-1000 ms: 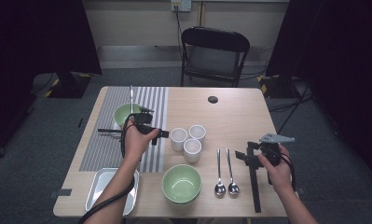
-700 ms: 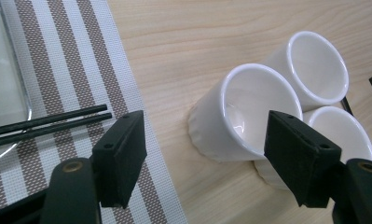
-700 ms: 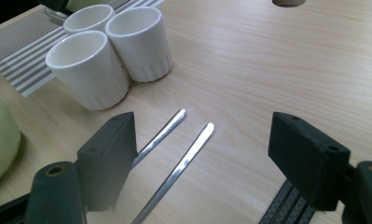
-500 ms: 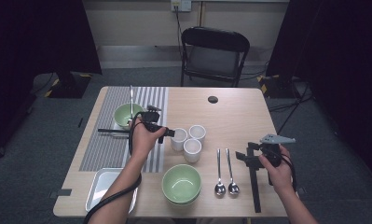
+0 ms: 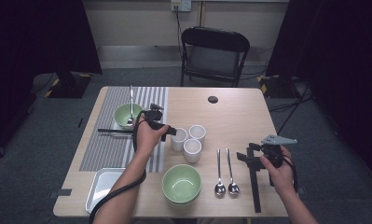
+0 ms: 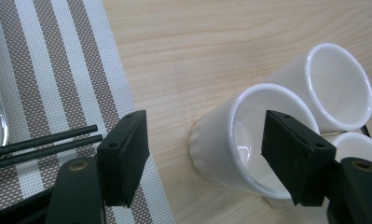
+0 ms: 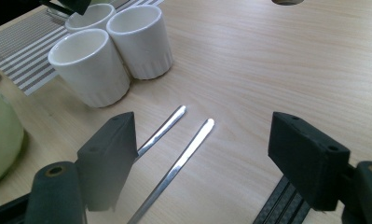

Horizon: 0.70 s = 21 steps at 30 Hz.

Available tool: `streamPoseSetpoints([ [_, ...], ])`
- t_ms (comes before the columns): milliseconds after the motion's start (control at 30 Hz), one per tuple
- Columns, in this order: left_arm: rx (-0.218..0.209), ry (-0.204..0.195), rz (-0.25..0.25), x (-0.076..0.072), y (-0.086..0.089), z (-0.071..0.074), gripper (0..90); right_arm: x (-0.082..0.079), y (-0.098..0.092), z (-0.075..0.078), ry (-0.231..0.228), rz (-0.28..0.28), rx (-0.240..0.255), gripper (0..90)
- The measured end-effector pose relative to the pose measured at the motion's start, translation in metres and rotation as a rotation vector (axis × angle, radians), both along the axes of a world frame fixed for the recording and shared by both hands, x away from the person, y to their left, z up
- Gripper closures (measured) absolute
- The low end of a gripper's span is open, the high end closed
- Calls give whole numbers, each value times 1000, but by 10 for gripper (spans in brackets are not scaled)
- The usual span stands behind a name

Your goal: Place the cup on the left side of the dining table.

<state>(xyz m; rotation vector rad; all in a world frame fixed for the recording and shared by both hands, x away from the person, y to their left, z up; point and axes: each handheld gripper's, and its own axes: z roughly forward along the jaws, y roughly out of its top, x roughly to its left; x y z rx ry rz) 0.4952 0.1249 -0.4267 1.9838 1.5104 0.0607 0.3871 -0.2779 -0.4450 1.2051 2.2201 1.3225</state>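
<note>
Three white cups stand in a cluster at the table's middle. My left gripper (image 5: 171, 132) is open at the left cup (image 5: 178, 139). In the left gripper view, the left gripper (image 6: 204, 127) has one jaw outside that cup (image 6: 225, 140) over the wood and the other over its mouth. The other two cups (image 6: 335, 86) sit just behind it. My right gripper (image 5: 246, 153) is open above the table at the right. In the right gripper view, the right gripper (image 7: 204, 130) has two metal spoons' handles (image 7: 162, 130) lying between its jaws, untouched.
A green bowl (image 5: 181, 183) sits at the front centre and a second green bowl (image 5: 127, 115), holding a spoon, on the striped mat (image 5: 104, 149). Black chopsticks (image 5: 254, 179) lie under the right hand and another pair (image 5: 113, 131) on the mat. A metal tray (image 5: 102, 189) fills the front left corner.
The left gripper has moved right from the mat's bowl up to the left cup. The right gripper has barely shifted.
</note>
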Motion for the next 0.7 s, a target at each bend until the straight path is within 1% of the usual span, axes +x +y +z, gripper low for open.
streamPoseSetpoints([
  [33, 1, -5, 8, 0, 0, -1, 312, 0, 0, 0, 1, 1, 0, 229],
  [100, -8, 0, 11, 1, 0, -1, 313, 0, 1, 0, 0, 3, 0, 229],
  [167, 4, -3, 8, 2, -1, -1, 313, 0, 1, 0, 0, 4, -3, 229],
  [267, -5, 0, 8, 3, -3, -3, 326, 0, 2, 0, 0, 5, -3, 229],
  [367, 2, 0, 12, 4, -4, -5, 344, 0, 2, 1, -1, 6, 0, 229],
  [400, -7, 8, 15, 4, -5, -6, 357, 0, 2, 1, 0, 6, 0, 229],
  [500, 3, 10, 18, 5, -6, -10, 373, 0, 2, 0, 4, 9, -3, 229],
  [600, -7, 18, 26, 6, -7, -13, 384, 0, 2, 0, 2, 9, -4, 229],
  [633, -1, 17, 22, 7, -7, -14, 388, 0, 2, 0, 2, 8, -4, 229],
  [700, -5, 26, 29, 7, -8, -17, 394, 0, 2, 0, 1, 7, -3, 229],
])
